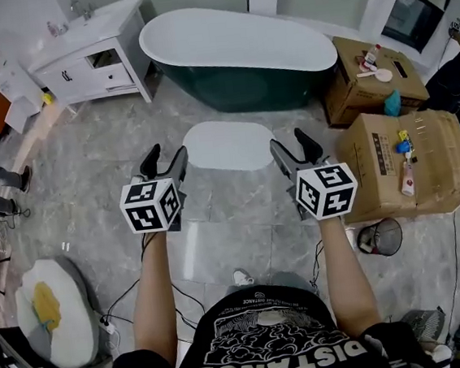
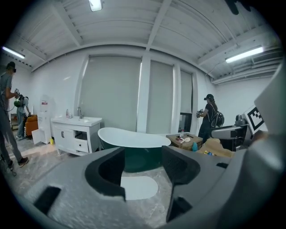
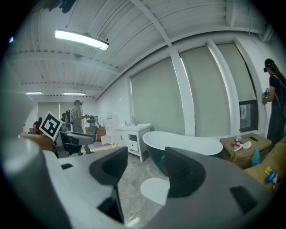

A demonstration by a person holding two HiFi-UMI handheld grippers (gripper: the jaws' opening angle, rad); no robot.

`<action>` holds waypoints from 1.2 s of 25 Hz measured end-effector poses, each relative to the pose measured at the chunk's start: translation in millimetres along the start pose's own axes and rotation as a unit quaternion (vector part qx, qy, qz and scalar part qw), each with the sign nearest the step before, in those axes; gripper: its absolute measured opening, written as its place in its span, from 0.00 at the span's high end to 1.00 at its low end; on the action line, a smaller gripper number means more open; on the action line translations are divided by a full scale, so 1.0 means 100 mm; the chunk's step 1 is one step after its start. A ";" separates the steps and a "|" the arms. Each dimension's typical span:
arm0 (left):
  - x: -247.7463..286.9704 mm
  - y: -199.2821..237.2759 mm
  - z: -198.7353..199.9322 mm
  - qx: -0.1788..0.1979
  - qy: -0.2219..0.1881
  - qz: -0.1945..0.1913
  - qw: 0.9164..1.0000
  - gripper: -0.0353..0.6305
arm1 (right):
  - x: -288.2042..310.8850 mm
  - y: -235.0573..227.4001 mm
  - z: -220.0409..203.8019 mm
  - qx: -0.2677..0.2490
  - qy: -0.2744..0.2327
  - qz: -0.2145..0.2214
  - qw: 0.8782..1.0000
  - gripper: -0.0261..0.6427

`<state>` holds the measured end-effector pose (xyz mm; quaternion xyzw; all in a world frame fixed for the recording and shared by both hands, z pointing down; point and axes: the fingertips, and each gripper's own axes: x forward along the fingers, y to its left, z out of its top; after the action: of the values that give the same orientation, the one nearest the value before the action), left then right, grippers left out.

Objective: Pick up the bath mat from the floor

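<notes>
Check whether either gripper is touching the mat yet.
Apart. Their own views show the left gripper and right gripper with jaws open and empty, the mat flat on the floor well beyond them.

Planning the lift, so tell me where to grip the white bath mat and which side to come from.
Probably the near long edge of the bath mat, left gripper near one end, right gripper near the other, coming from the person's side: it lies flat on the floor, and the bathtub sits close to its far edge.

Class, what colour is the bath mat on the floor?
The mat is white, clearest in the head view.
</notes>
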<state>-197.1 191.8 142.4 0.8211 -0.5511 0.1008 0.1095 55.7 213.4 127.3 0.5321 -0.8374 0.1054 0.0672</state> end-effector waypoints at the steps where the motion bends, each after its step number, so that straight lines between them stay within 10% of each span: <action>1: 0.03 0.04 0.00 0.001 0.000 -0.001 1.000 0.55 | 0.05 0.00 0.00 0.001 0.001 -0.002 1.000 0.57; 14: 0.87 0.35 0.14 0.010 0.003 -0.013 1.000 0.55 | 0.76 -0.49 0.13 0.016 -0.016 -0.035 0.999 0.57; 30: 3.09 0.79 0.82 0.007 0.014 -0.001 1.000 0.53 | 2.65 -1.96 0.65 0.019 -0.001 -0.025 1.000 0.57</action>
<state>-151.1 -134.0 158.0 0.8210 -0.5476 0.1164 0.1114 120.8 -115.9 144.4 0.5539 -0.8219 0.1194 0.0588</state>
